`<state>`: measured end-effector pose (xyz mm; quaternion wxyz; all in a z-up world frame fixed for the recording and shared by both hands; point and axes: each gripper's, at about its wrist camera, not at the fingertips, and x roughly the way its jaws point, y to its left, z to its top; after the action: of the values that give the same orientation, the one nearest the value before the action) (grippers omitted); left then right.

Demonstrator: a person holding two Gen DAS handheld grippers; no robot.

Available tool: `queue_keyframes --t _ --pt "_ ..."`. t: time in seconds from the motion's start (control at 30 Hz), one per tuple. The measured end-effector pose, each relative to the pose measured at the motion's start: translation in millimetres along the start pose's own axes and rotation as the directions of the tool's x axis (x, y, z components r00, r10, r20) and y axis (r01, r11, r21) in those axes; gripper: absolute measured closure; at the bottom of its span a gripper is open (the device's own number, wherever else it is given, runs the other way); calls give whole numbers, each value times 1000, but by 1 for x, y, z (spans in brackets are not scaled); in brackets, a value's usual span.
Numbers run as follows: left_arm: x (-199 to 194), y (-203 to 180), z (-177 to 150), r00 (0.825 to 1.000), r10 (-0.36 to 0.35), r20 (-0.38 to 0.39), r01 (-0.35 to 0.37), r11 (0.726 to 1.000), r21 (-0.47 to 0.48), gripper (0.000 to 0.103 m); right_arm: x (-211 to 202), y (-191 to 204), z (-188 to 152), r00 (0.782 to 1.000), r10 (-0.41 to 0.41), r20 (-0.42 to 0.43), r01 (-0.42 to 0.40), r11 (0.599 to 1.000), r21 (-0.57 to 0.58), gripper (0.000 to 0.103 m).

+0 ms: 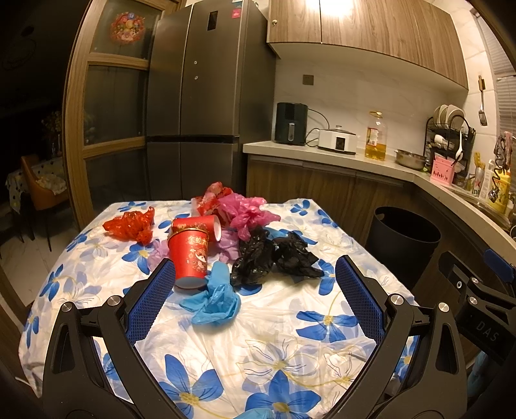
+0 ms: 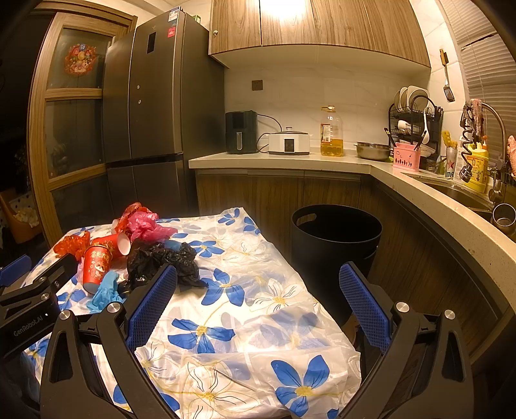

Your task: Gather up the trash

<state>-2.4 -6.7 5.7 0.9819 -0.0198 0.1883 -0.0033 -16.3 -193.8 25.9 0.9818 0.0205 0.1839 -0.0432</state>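
Warm, yellowish light comes from a lamp glaring on the upper cabinets [image 1: 325, 19], blown out to white at the top of both views. The tablecloth [image 2: 258, 322] is brightly lit with soft shadows under its folds, while the room [image 1: 29, 129] at far left is almost black. Fisheye bending curves the counter [image 2: 451, 206] and darkens the corners; focus is sharp.

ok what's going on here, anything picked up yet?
Nothing yet. A person holds two claws above a table with a floral cloth. The left claw and right claw are both open and empty. The trash sits in a pile untouched: two red paper cups, black plastic bags, a blue glove, a pink bag and red wrappers. A black bin stands on the floor beside the table, by the counter.
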Motion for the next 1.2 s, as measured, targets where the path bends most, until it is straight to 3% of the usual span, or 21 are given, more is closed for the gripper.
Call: queue_keyframes --t 1.2 --pt "2 -2 -6 1000 -6 -2 6 1000 -1 6 3 -7 -3 1000 -15 3 15 1000 19 5"
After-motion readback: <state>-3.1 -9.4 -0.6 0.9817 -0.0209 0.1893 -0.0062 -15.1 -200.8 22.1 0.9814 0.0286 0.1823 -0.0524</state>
